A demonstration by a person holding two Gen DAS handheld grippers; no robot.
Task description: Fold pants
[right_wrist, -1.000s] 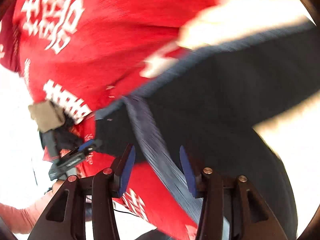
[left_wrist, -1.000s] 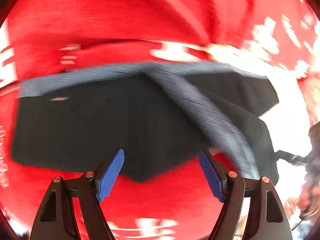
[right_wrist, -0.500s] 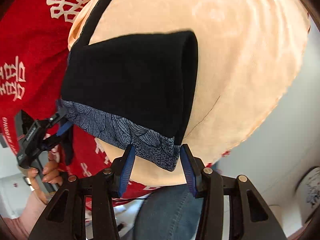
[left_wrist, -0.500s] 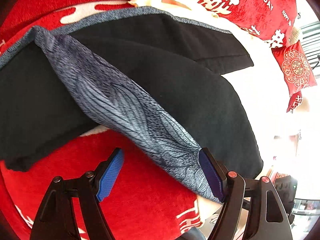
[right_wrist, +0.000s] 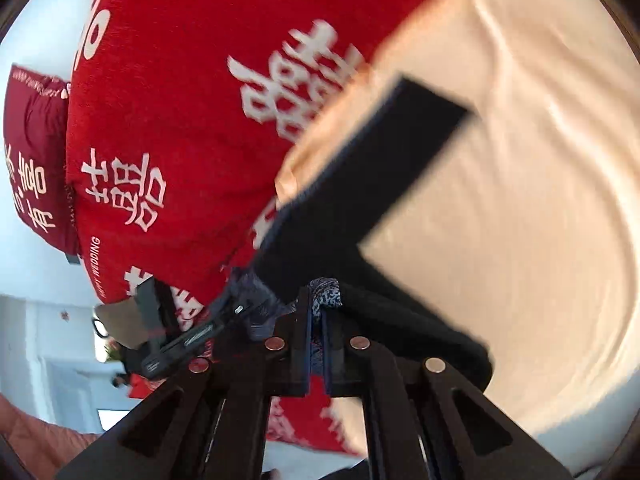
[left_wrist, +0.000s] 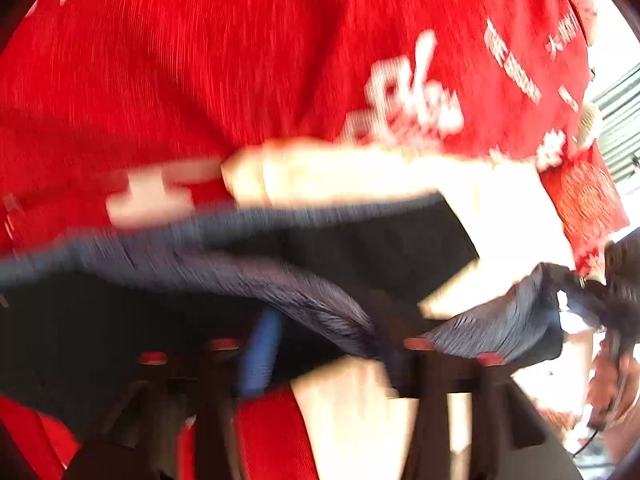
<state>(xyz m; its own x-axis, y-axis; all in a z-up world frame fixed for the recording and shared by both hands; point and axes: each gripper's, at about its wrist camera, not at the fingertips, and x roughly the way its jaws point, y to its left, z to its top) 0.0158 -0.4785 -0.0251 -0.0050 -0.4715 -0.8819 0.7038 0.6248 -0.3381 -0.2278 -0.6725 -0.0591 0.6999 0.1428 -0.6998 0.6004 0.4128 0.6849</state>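
Red wedding quilt (right_wrist: 168, 92) behind; right gripper (right_wrist: 316, 320) pinches pants (right_wrist: 360, 184) waistband (right_wrist: 326, 294). Left gripper (left_wrist: 332, 344) blurred, grip unclear. Keep waistband taut, lay flat.

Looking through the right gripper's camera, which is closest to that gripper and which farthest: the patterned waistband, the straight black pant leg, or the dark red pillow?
1. Patterned waistband: pinched in the right gripper, right at its tips.
2. Black pant leg: stretching away ahead, over the cream sheet.
3. Dark red pillow: far left edge, beyond the red blanket.
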